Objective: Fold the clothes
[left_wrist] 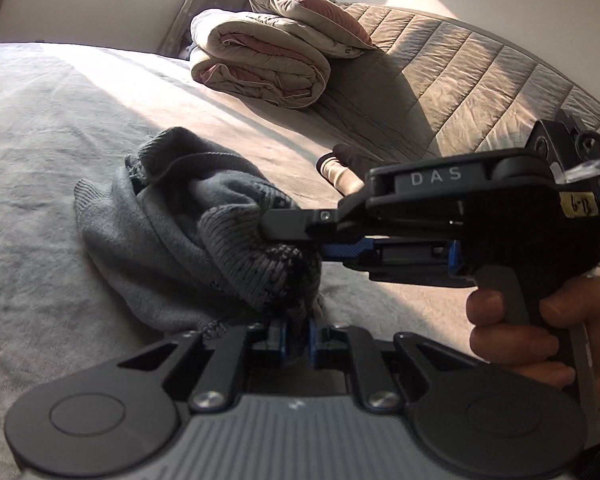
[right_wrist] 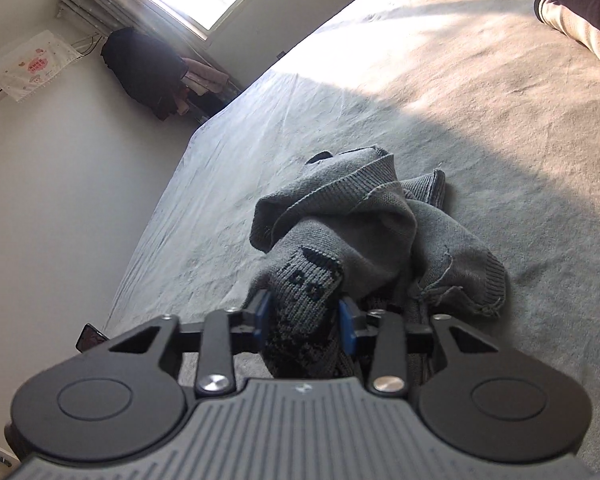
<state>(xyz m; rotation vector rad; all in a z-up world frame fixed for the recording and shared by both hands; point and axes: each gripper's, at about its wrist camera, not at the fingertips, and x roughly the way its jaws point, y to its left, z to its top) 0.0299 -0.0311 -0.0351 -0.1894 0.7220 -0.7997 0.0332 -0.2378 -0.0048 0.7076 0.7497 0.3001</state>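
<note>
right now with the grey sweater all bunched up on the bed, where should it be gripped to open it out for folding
Grip the grey sweater at its ribbed hem edge, the one flat border lying free on the bed. Come in low from the open side at the right of the right wrist view. Both grippers are already clamped on the patterned bunch in the middle, which probably lifts the sweater still crumpled.
</note>
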